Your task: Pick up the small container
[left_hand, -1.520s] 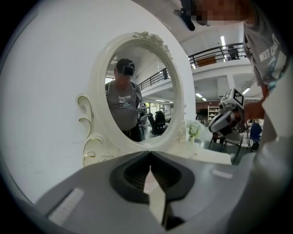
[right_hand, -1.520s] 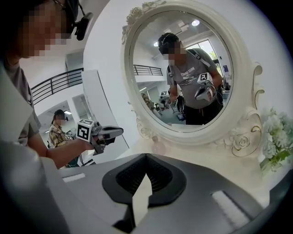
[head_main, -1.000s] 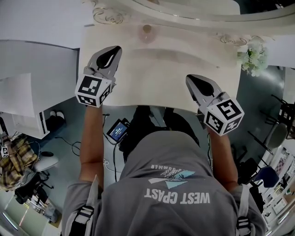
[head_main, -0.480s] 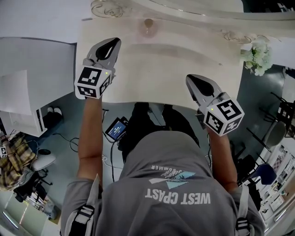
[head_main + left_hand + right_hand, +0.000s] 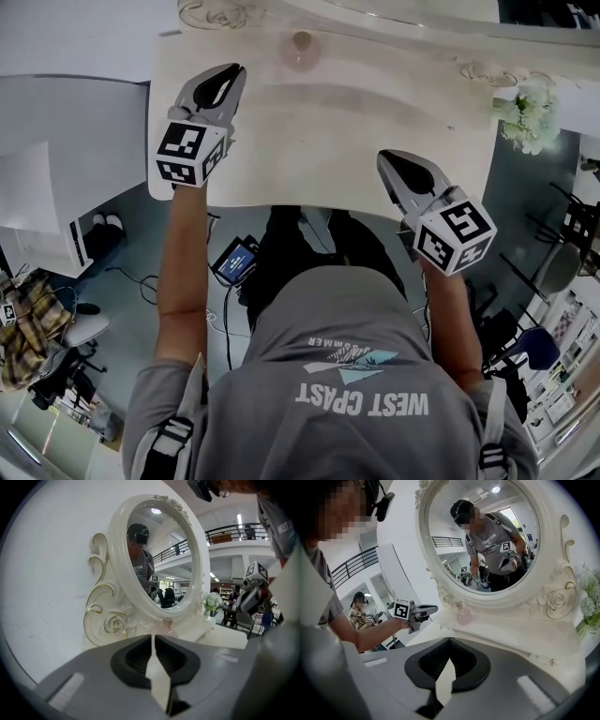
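Though beside mirror (image 5: 483, 536), container (image 5: 301, 45) well inboard

The pale dressing table (image 5: 356, 122) carries 1 small container (image 5: 301, 47), apparently pinkish, before the mirror (image 5: 487, 536).

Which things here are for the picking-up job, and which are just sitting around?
For the job:
- small container, pinkish
- left gripper, jaws opening, nothing between them
- right gripper, shut and empty

Just sitting around:
- mirror
- flowers
- table, which everything stands on
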